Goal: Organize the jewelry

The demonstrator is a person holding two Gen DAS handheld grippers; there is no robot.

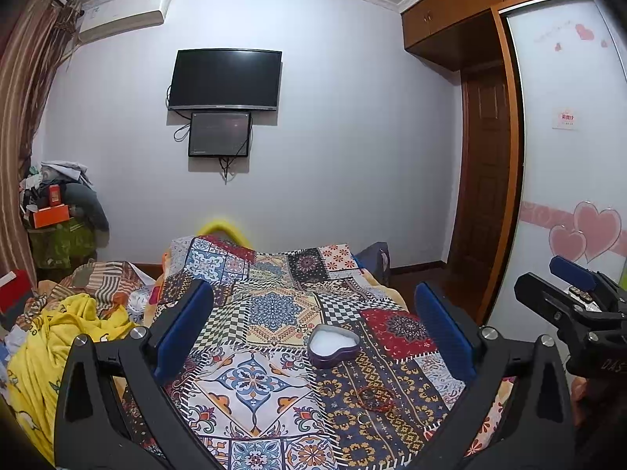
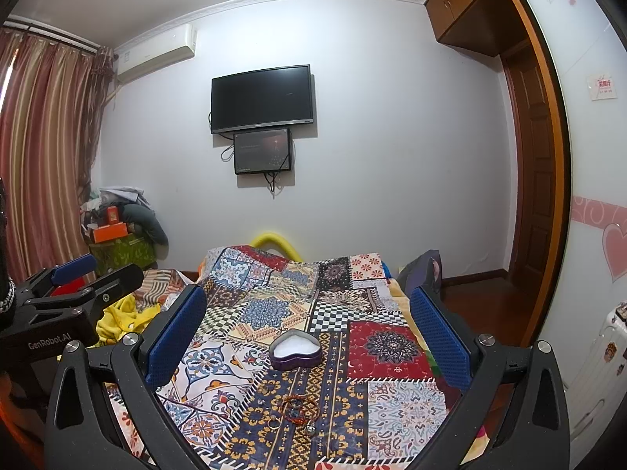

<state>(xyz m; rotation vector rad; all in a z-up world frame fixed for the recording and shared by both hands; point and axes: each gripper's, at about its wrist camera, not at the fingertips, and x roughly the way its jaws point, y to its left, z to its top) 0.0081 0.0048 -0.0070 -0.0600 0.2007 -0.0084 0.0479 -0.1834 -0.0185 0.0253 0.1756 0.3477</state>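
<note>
My left gripper [image 1: 313, 313] spread wide, empty, above patchwork cloth [image 1: 274, 391]. My right gripper [image 2: 309, 321] same: wide, nothing between blue pads [image 2: 439, 333]. Heart-shaped box [image 1: 333, 344] open, white lining up, purple wall, at 12 o'clock from jewelry. Red bracelet [image 1: 375, 398] flat on cloth at 6 o'clock from box, apart from it; small ring [image 1: 363, 417] just beside bracelet, 7 o'clock. Right wrist view: beaded bracelets [image 2: 299, 409] overlapping, gold ring [image 2: 274, 423] at their 8 o'clock. Yellow blanket [image 1: 58, 344] at 9 o'clock.
</note>
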